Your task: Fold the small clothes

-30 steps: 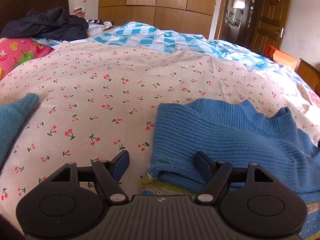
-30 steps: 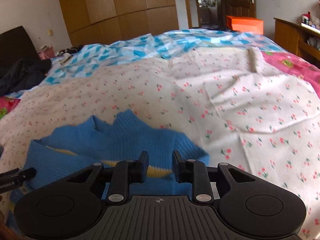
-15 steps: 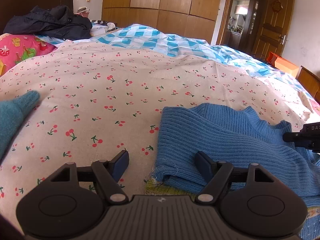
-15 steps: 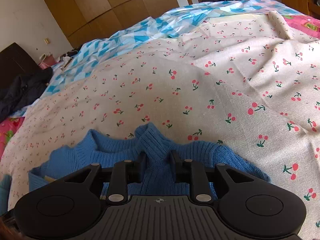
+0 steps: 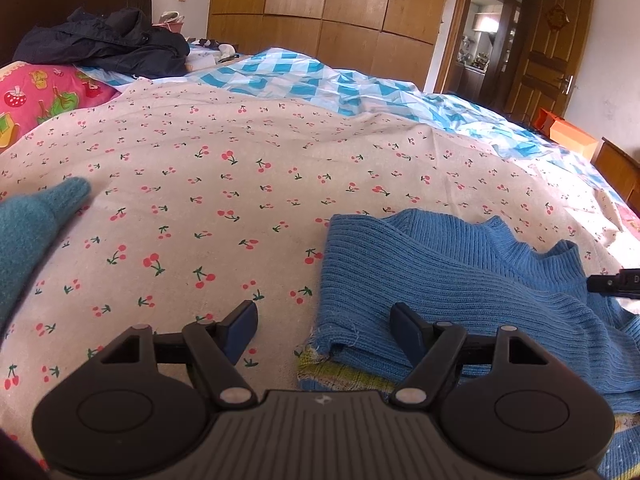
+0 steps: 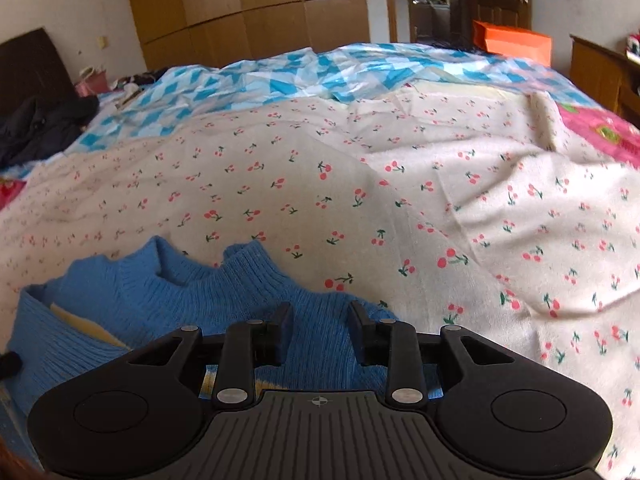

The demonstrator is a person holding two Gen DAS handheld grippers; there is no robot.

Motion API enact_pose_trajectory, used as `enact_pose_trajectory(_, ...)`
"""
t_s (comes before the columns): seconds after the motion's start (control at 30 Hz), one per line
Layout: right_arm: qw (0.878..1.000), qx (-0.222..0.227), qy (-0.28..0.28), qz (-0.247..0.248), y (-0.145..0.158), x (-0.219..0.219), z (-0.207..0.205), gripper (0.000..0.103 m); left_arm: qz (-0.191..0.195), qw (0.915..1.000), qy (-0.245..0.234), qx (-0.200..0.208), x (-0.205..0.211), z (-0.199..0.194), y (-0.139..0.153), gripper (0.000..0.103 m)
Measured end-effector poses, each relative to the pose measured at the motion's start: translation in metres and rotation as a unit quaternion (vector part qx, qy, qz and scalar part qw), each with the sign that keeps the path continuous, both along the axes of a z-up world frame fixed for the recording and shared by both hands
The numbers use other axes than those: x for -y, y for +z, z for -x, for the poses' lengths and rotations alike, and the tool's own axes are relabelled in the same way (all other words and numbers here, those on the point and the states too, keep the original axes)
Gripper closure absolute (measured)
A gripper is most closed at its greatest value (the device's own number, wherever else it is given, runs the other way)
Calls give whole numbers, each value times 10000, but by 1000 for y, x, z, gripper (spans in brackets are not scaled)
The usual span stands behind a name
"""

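Note:
A blue ribbed sweater (image 5: pixel 440 264) lies folded on the cherry-print bed sheet (image 5: pixel 224 200), with a yellow-green layer showing under its near left corner. My left gripper (image 5: pixel 324 332) stands open: its right finger (image 5: pixel 404 330) is over the sweater's folded edge, its left finger over bare sheet. My right gripper (image 6: pixel 318 332) hovers low over the sweater (image 6: pixel 180 300) near its collar. Its jaws are opening, the pads stand clear of the knit, and only flat fabric shows in the gap. The right gripper's tip (image 5: pixel 612 282) shows at the left wrist view's right edge.
A teal knit garment (image 5: pixel 28 232) lies at the left. A dark jacket (image 5: pixel 108 40) and a pink pillow (image 5: pixel 40 96) are at the bed's head. A blue checked quilt (image 6: pixel 320 72) covers the far side. An orange box (image 6: pixel 512 40) and wardrobes stand beyond.
The right gripper's jaws have spread wider over the sweater's collar side after closing in slightly. The right hand came down and across a little. The left gripper has stayed put.

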State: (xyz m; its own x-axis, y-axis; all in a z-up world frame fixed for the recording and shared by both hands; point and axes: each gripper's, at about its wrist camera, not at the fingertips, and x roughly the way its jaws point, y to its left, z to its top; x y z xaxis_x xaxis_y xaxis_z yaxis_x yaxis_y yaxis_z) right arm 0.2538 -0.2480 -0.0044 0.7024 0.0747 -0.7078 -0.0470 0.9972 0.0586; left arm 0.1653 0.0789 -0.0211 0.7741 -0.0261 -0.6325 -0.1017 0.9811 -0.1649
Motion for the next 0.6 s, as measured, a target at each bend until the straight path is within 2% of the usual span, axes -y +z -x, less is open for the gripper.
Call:
enact_pose_trajectory(0.03,9996,-39,117,239,-3,-5,-5,72,-12,10000,3,0,0,-1,-1,25)
enact_pose_trajectory(0.07,9981,-104,248,547,-10,-10,-10,77,-16,10000,3,-9,0,-2,-2,25)
enact_pose_trajectory(0.13,9944,-162,201,1020,-20,-10,-15,80,-37,10000,6,-27,0,-4,-3,25)
enact_pose_trajectory(0.23,9965,-229,-239,764,-18,12,-15,80,-19,10000,28,-34,-3,-5,-4,24)
enact_pose_trajectory(0.33,9978,-273,-396,449,-12,23,-10,79,-63,10000,23,-49,-2,-6,-4,24)
enact_pose_trajectory(0.43,9984,-110,-366,428,5,18,6,78,-81,10000,11,-21,-4,1,2,24)
enact_pose_trajectory(0.6,9996,230,-92,97,43,16,65,73,-99,9999,21,14,-11,14,15,24)
